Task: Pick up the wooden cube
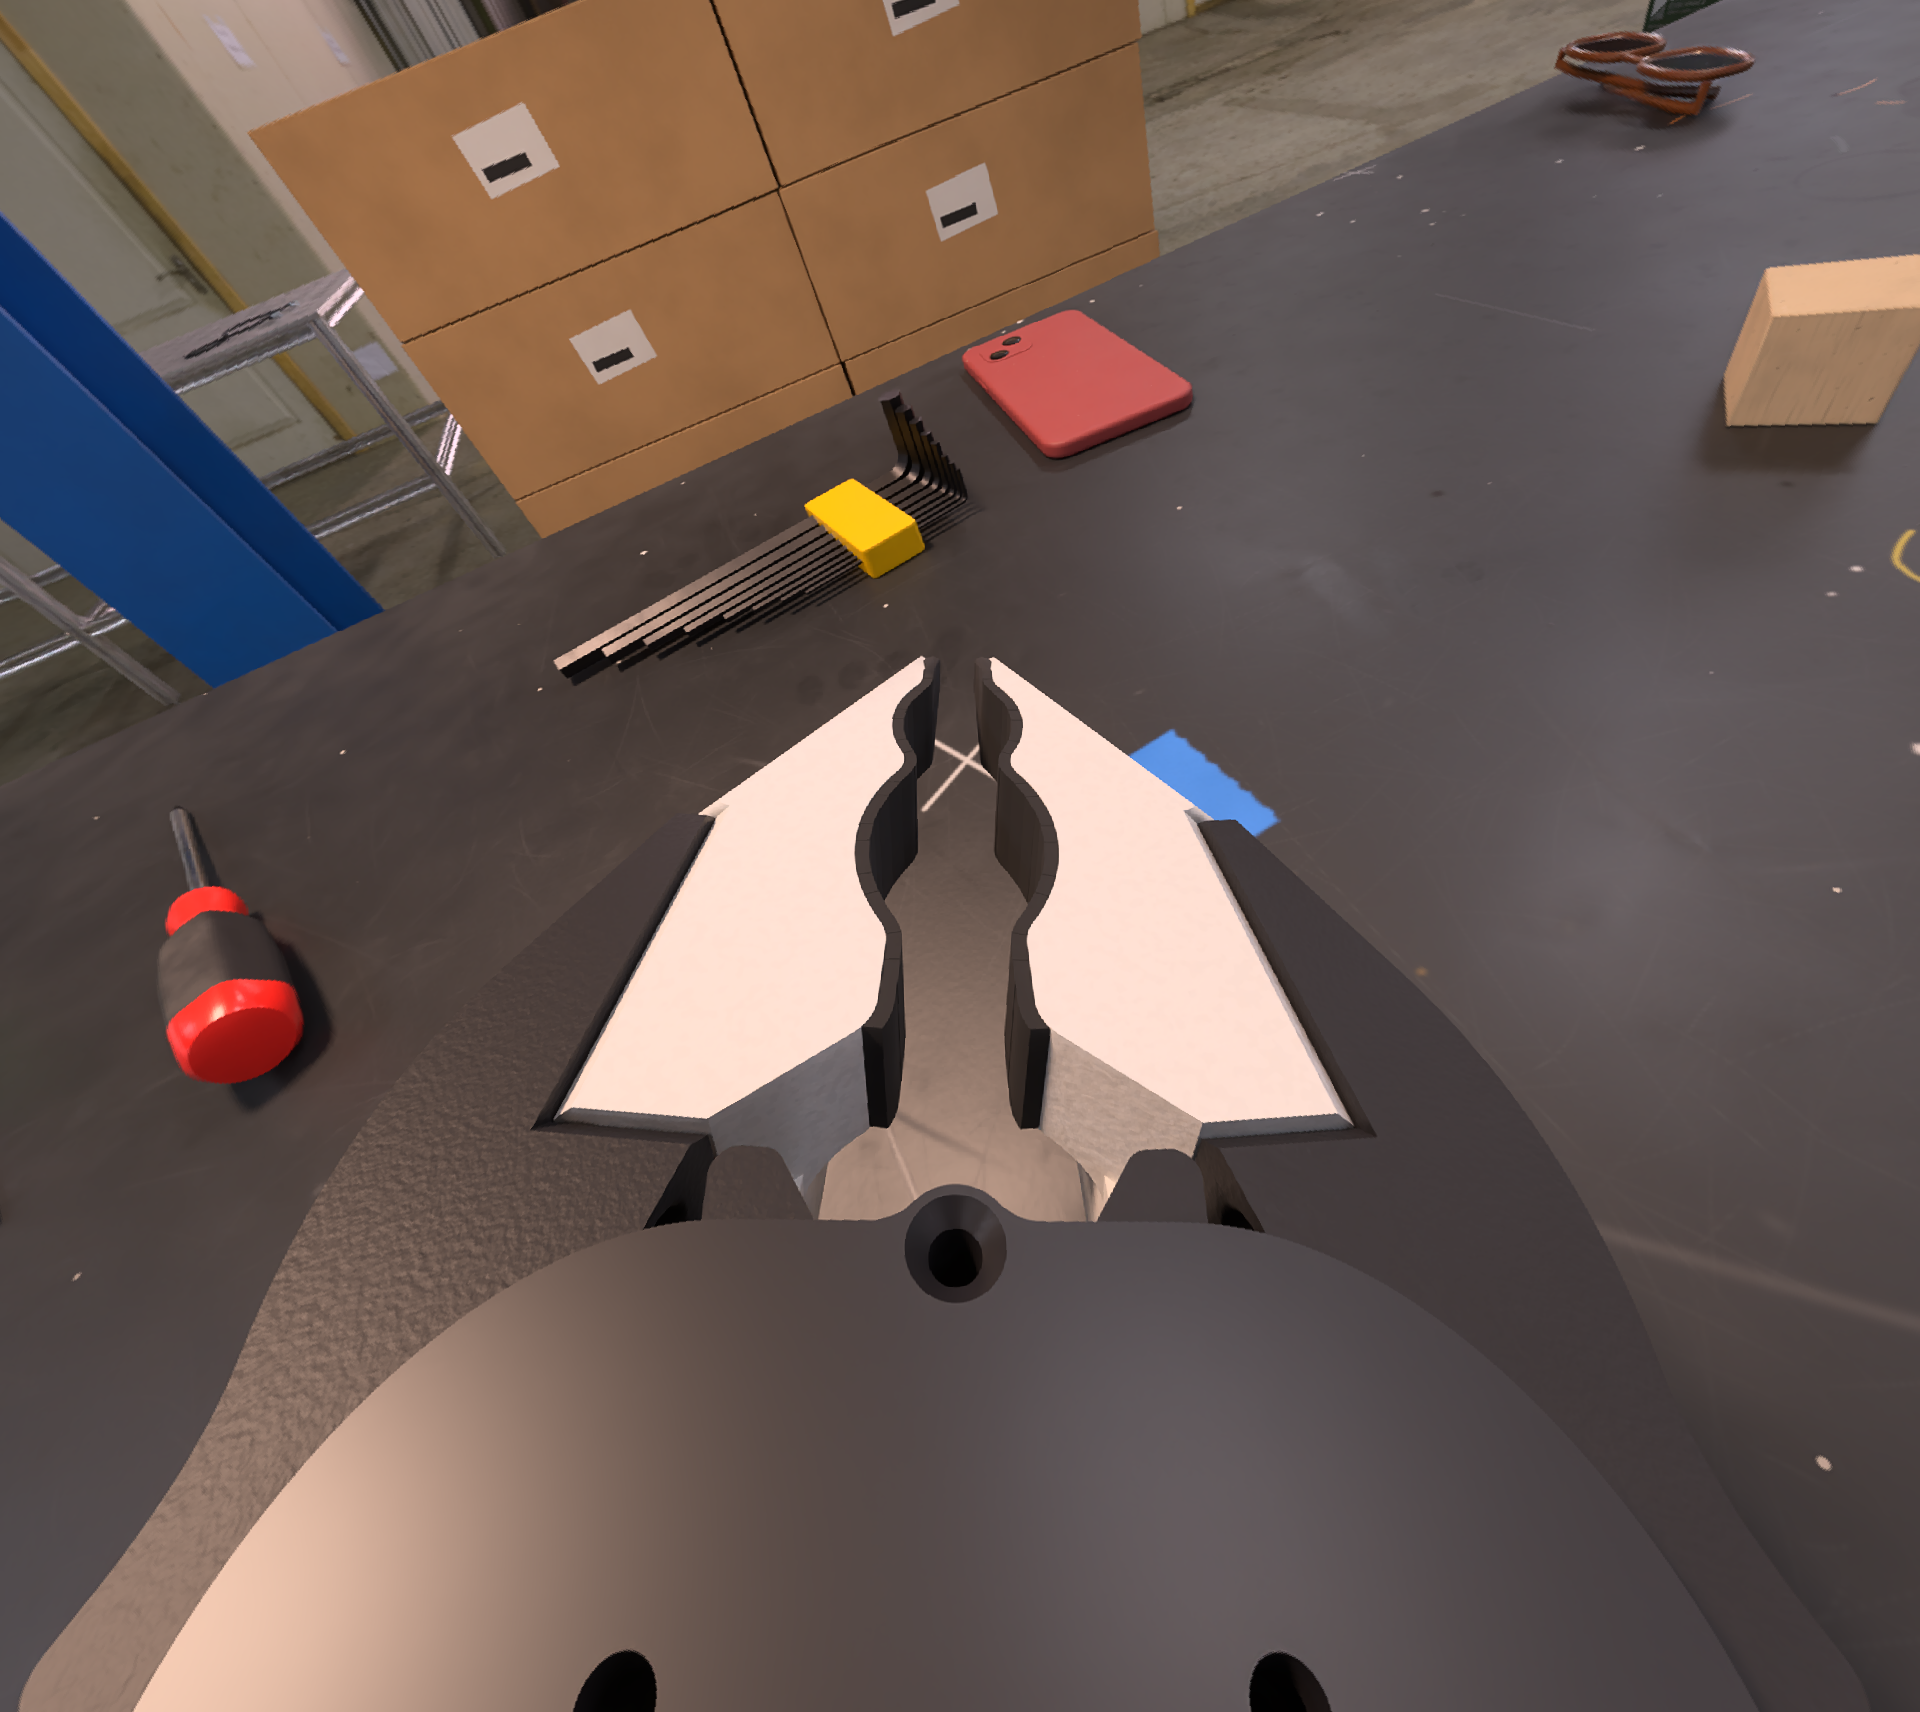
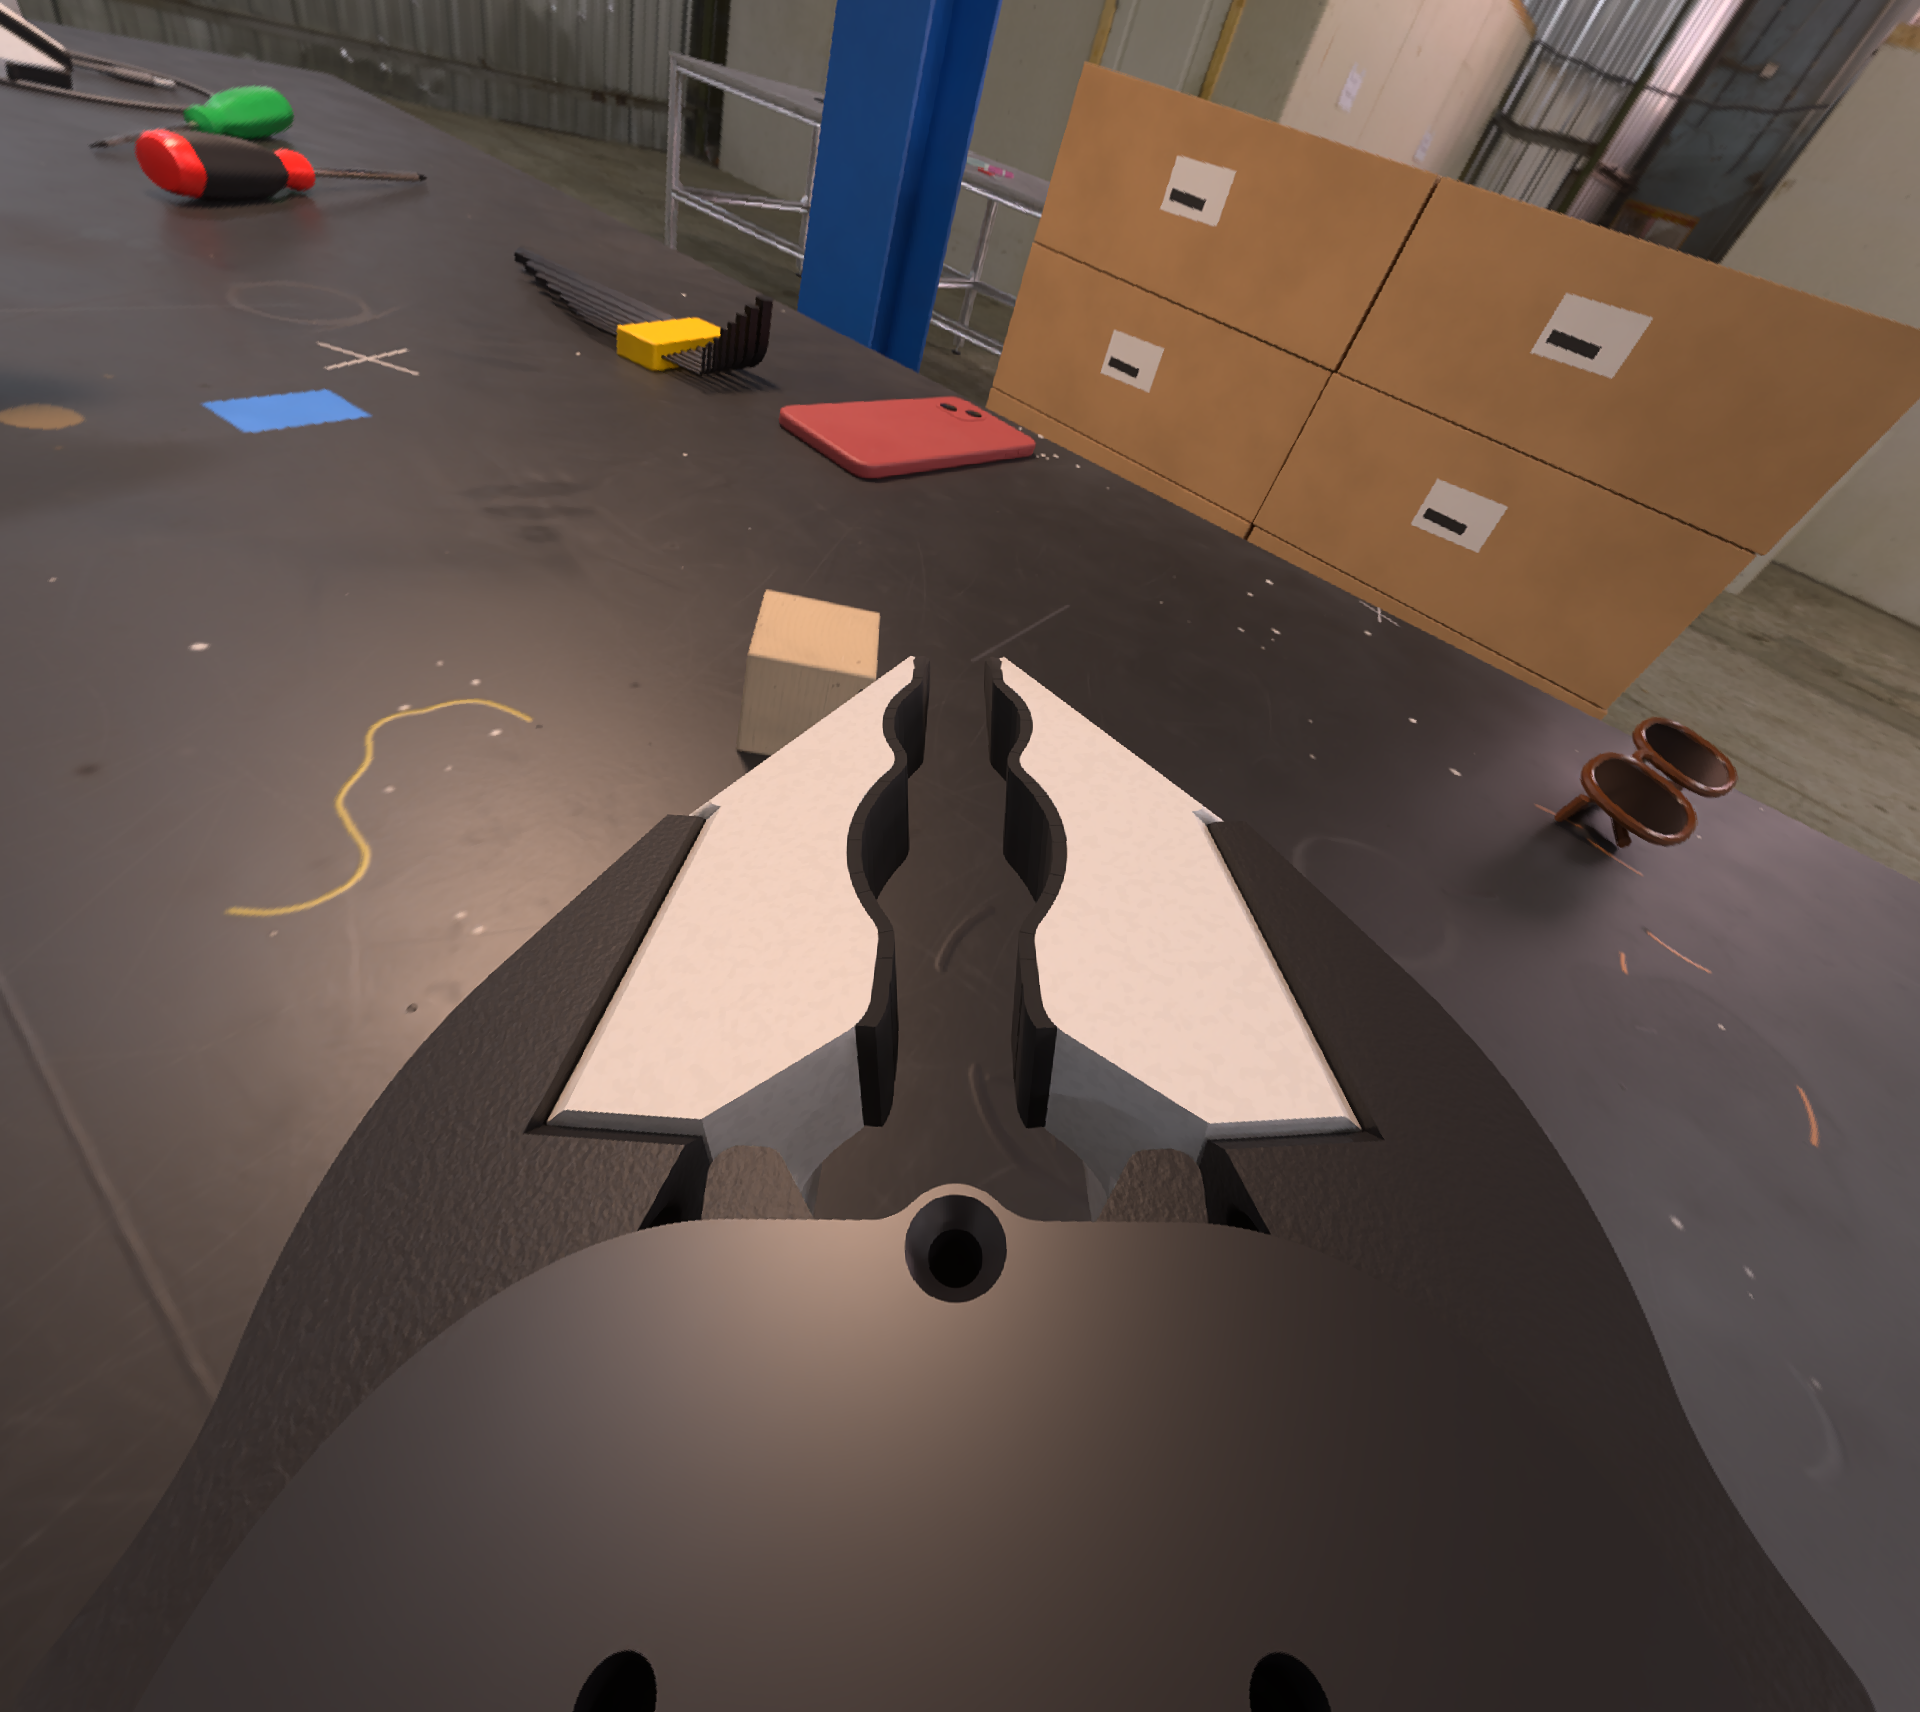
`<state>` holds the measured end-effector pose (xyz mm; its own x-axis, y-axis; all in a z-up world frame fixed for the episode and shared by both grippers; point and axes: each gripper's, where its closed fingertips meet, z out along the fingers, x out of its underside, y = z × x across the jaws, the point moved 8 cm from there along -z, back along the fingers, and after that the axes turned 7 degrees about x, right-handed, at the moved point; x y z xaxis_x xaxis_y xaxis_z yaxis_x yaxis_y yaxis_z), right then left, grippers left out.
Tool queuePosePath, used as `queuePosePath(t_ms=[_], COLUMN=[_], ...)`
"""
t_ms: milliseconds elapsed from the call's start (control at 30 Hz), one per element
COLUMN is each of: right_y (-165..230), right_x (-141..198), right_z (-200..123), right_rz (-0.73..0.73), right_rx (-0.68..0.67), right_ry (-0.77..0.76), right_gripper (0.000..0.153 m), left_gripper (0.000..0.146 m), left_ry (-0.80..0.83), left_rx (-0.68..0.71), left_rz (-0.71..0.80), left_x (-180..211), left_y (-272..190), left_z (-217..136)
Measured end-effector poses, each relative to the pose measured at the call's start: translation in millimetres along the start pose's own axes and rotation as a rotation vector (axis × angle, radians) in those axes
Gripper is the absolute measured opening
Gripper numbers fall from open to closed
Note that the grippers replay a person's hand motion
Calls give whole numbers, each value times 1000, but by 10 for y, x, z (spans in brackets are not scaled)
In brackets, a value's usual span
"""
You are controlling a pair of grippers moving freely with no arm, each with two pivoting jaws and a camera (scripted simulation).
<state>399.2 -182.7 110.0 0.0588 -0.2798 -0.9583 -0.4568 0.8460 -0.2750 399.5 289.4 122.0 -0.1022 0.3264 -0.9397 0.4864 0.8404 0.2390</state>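
Observation:
The wooden cube (image 2: 808, 670) rests on the dark table (image 2: 520, 582), just left of and slightly beyond my right gripper's (image 2: 956, 670) left fingertip; the finger hides its lower right corner. The right gripper's jaws stand nearly together with nothing between them. In the left wrist view the cube (image 1: 1829, 343) is far to the right, cut by the frame edge. My left gripper (image 1: 956, 670) hovers over a white cross mark on the table (image 1: 1455, 623), jaws nearly together and empty.
A red phone (image 2: 904, 436), a hex key set with a yellow holder (image 2: 665, 341), a blue patch (image 2: 286, 410), red-and-black (image 2: 218, 166) and green (image 2: 241, 111) screwdrivers lie on the table. Brown sunglasses (image 2: 1652, 784) sit at right. Stacked cardboard boxes (image 2: 1455, 374) stand beyond the table edge.

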Motion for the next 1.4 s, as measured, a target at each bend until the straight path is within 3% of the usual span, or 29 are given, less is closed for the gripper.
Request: queuePosePath(t_ms=[333,700,867,1067,1167,1400], right_y=[-134,-228,-301,-170,-45,36], right_x=[17,-11,-74,-80,-62,-11], right_z=[388,334,246,313,369,390], right_rz=[-25,18,51,42,3,-40], right_rx=[24,80,72,-52,-97,-101], right_ry=[-6,-85,-121,16,63,115], right_gripper=[7,10,25,56,56,43], left_gripper=[8,15,15,25,40,43], left_ry=[-18,-25,-21,17,42,4], left_rx=[-44,-52,-31,56,90,192], left_rz=[64,57,108,158,134,3], left_x=[49,66,50,69,89,48], left_y=[-23,-32,-102,-203,-232,-242], left_z=[-39,-21,-6,85,121,60])
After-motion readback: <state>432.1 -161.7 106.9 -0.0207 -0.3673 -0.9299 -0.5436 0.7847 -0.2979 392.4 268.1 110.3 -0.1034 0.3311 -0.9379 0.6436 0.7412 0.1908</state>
